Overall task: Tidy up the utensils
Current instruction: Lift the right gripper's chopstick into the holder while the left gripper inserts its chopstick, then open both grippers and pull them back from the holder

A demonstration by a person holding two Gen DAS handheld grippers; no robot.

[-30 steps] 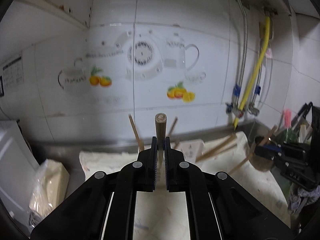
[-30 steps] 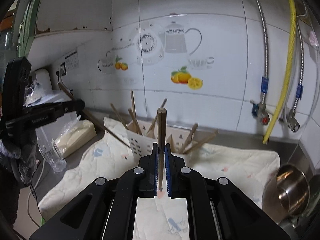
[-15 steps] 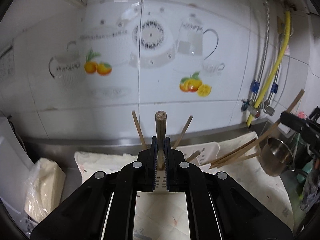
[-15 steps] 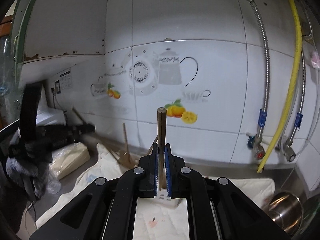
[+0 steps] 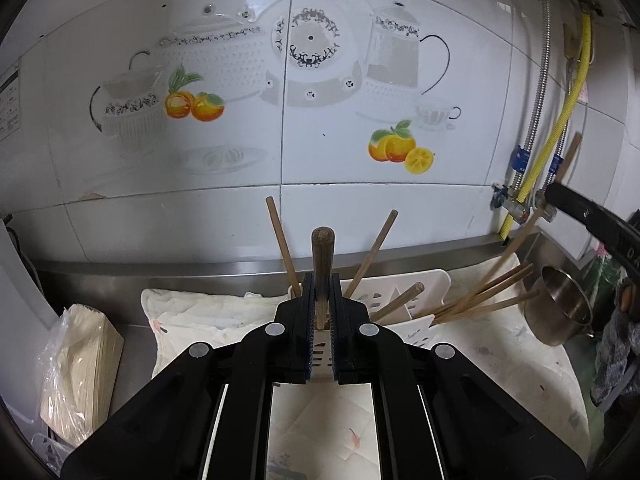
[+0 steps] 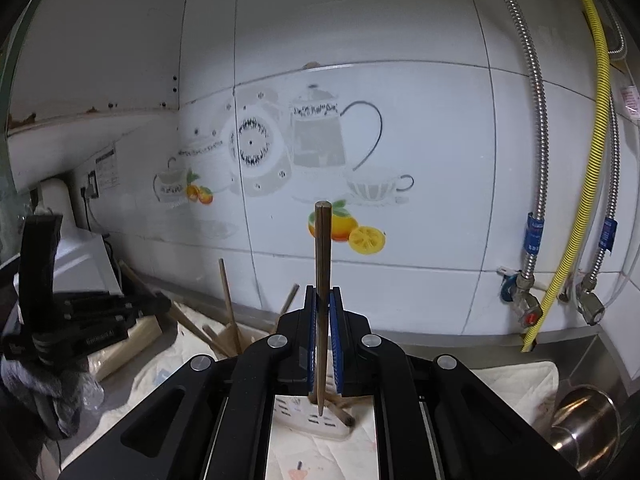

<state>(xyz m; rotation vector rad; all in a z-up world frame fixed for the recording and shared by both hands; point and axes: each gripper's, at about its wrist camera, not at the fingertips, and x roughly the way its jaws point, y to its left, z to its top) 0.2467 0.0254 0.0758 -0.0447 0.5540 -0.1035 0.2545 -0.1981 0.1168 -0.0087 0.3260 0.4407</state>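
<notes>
In the left wrist view my left gripper is shut on a brown wooden chopstick that stands upright between its pads. Just beyond it a white slotted utensil holder holds a few slanting chopsticks, and several more stick out from its right side. In the right wrist view my right gripper is shut on another upright chopstick, whose lower tip hangs over the holder. Each gripper shows in the other's view, the right gripper at the right edge and the left gripper at the left.
A pale quilted cloth covers the steel counter under the holder. A steel pot stands at the right end, and a bagged stack of paper lies at the left. Valves and a yellow hose run down the tiled wall.
Both grippers have closed in on the holder and the wall with their chopsticks still held. The holder has slid from ahead of the right gripper to beneath its fingers.
</notes>
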